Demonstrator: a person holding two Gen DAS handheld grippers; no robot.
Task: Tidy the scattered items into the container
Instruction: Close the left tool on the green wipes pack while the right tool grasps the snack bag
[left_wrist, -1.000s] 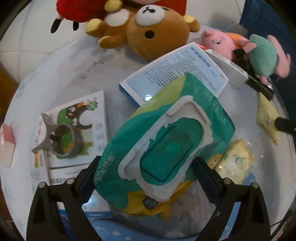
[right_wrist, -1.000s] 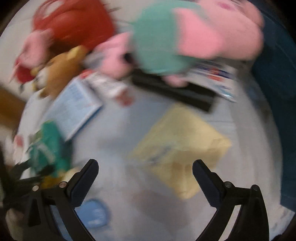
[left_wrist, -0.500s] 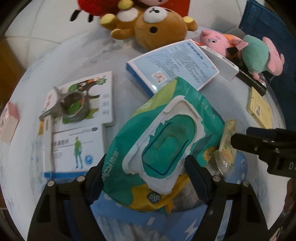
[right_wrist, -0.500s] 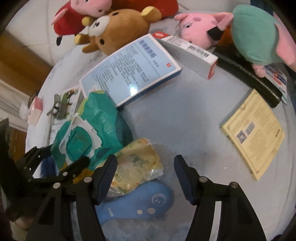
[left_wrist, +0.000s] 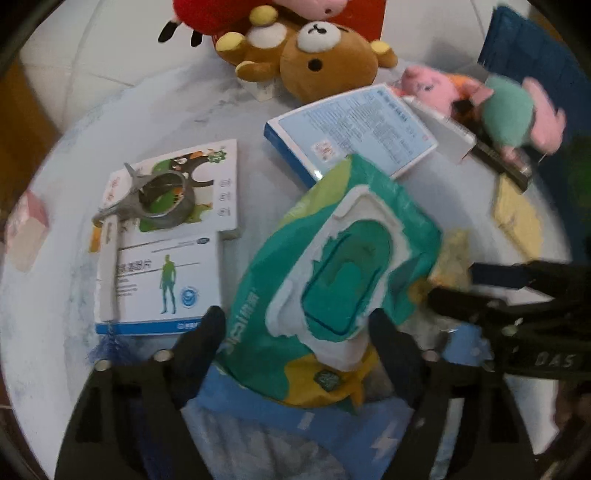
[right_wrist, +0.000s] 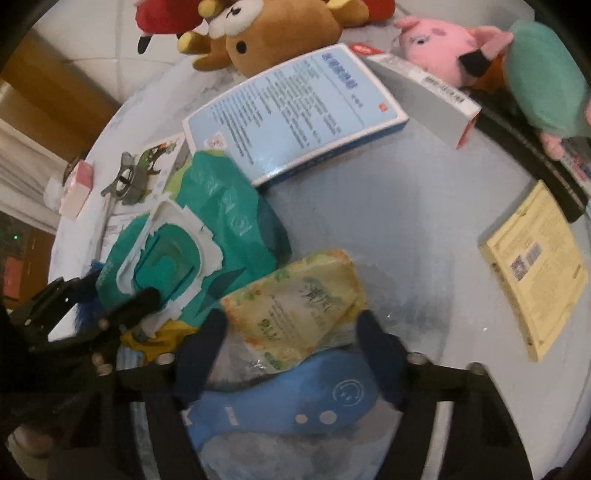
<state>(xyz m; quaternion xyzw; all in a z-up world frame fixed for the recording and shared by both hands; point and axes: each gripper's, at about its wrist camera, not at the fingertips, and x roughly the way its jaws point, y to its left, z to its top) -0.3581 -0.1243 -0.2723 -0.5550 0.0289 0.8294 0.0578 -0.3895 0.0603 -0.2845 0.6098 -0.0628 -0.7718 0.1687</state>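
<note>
Round pale table (right_wrist: 399, 229) is still a mess, and I'm using the big green wet-wipes pack (left_wrist: 328, 269) as my landmark since it sits in the middle of everything.

The left gripper (left_wrist: 295, 332) has that pack clamped between its 2 black fingers, one pad on each side of the lower end, jaws fairly wide because the pack is fat. Its jaws have just been closing in on it.

Right beside the wipes pack, touching its edge, is a smaller yellow tissue packet (right_wrist: 299, 306). The right gripper (right_wrist: 291, 339) has its fingers on either side of it and the pads look pressed against it, so I'd say it has hold of it; its jaws have just been closing too. Under the yellow packet lies a blue fish-shaped thing with a smiley face (right_wrist: 295, 410).

Behind the wipes pack is a light blue medicine box (left_wrist: 354, 129), partly tucked under it. Off to one side of it are 2 white boxes (left_wrist: 162, 236) with a grey metal clip (left_wrist: 155, 195) on top. Farther behind are a brown bear plush (left_wrist: 317, 62) and a pink pig plush (left_wrist: 439, 88), with a yellow booklet (right_wrist: 535, 273) well apart on the far side.

A dark blue crate (left_wrist: 535, 62) shows past the table edge, beyond the pig.
</note>
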